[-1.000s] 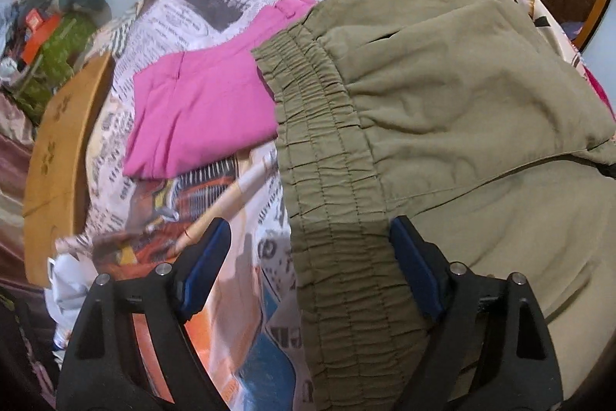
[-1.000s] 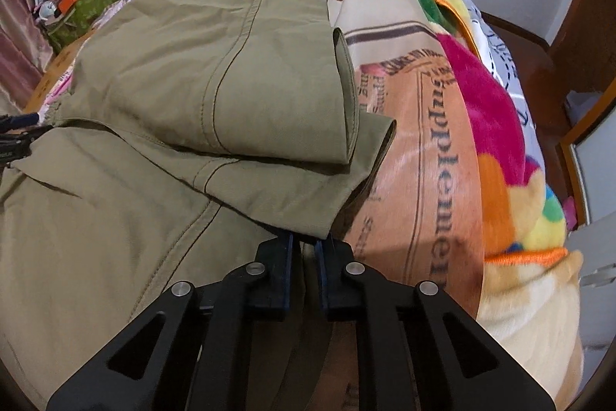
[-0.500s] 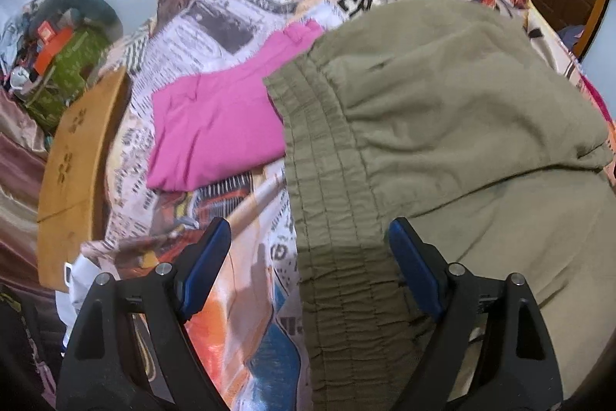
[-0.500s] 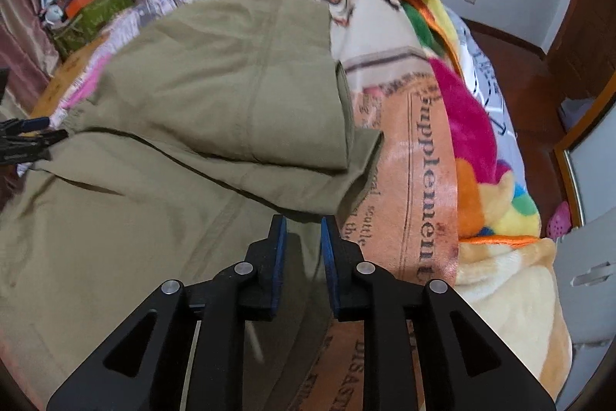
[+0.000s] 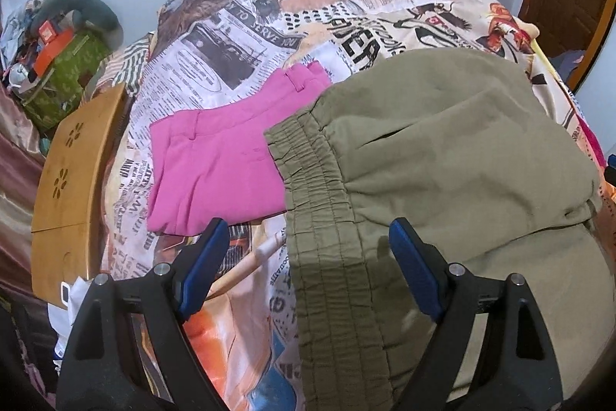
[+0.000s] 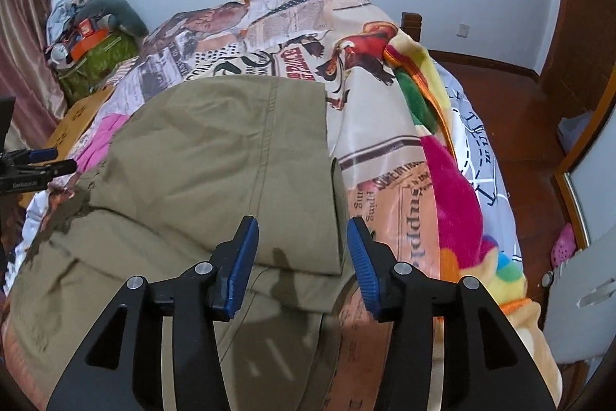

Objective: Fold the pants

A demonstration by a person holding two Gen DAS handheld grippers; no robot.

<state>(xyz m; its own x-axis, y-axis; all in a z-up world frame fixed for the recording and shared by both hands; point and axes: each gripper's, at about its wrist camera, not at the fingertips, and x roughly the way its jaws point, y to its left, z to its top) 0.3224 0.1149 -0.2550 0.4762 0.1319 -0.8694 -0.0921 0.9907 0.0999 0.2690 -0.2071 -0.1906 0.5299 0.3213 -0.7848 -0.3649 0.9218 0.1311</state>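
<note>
Olive green pants (image 5: 442, 172) lie folded on the bed, the elastic waistband (image 5: 323, 237) running toward me in the left wrist view. My left gripper (image 5: 308, 245) is open above the waistband, holding nothing. In the right wrist view the pants (image 6: 215, 164) show the folded leg hems at the right side. My right gripper (image 6: 302, 237) is open above the hem corner, empty. The left gripper (image 6: 34, 164) shows at the left edge of that view.
Pink shorts (image 5: 223, 160) lie flat beside the waistband on the newspaper-print bedcover (image 5: 277, 26). A wooden panel (image 5: 69, 187) and a pile of bags (image 5: 65, 64) stand left of the bed. A colourful blanket (image 6: 454, 187) lies at the right bed edge.
My right gripper has opened and let go of the pants hem, then lifted back. My left gripper stays open and has pulled back and up from the waistband.
</note>
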